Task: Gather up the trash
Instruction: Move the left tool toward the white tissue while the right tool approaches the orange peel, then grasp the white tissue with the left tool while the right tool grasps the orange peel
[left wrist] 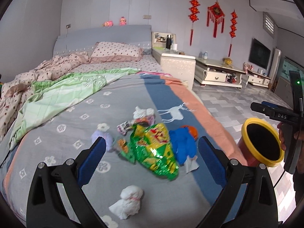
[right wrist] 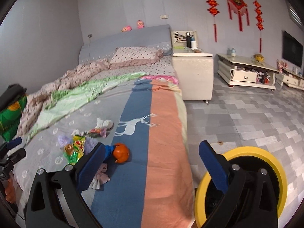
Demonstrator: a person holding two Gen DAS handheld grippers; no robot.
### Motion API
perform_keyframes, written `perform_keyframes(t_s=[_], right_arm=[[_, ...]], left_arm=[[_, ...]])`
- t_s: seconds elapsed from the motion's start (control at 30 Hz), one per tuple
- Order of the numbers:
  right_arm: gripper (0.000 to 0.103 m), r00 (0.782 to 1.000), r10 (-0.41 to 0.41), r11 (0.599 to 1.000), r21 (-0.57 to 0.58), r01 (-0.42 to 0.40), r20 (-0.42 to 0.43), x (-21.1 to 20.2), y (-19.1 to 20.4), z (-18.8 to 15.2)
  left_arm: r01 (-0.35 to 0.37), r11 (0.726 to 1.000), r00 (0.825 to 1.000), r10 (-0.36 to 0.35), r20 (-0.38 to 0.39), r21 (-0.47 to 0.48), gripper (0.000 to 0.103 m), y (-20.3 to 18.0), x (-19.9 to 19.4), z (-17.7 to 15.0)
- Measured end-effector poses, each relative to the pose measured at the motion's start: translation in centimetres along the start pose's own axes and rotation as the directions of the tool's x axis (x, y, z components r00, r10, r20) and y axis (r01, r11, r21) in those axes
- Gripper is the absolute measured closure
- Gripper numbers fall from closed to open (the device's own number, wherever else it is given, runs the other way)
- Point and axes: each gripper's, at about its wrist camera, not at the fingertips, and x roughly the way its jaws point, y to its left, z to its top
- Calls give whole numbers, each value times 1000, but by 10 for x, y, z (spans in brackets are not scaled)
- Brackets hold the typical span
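While both grippers hang over the bed (left wrist: 79, 102), the scene reads so:
Left gripper (left wrist: 152, 152): jaws spread wide, holding nothing, above the trash pile
Green snack bag (left wrist: 153, 148): crumpled on the grey blanket, middle of the pile
Blue wrapper (left wrist: 183, 144): just right of the green snack bag, touching it
Orange (left wrist: 191, 131): behind the blue wrapper, on the dark blue stripe
White tissue (left wrist: 142, 112): beyond the green snack bag, toward the pillow
White wad (left wrist: 127, 203): nearer the camera than the green snack bag, apart from it
Right gripper (right wrist: 152, 163): jaws wide apart, empty, over the bed's edge
Yellow-rimmed bin (right wrist: 266, 157): right of the bed, off its edge, partly behind the right gripper's right finger
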Motion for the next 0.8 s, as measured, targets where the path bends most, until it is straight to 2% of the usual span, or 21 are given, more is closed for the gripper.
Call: perform_keyframes(t_s=[0.23,0.4,0.6,0.8], right_arm=[[8,992,34,993,-105,-47,-125,58,30,-18],[15,981,-2,980,-196,-37,-193,97,51,-31],[16,967,3,971,-232,-63,-254,135,63,-37],[17,956,13,966,-244,-88,-292,169,71,-35]], left_arm=[[-9,999,997,5,-81,-46,10,26,20,-40],[-10,997,991,0,-136,-74,10,35,37,-64],[-4,994,981,-17,-195,-109,10,43,58,-83],[4,996,973,-24,-229,-90,10,41,78,-93]])
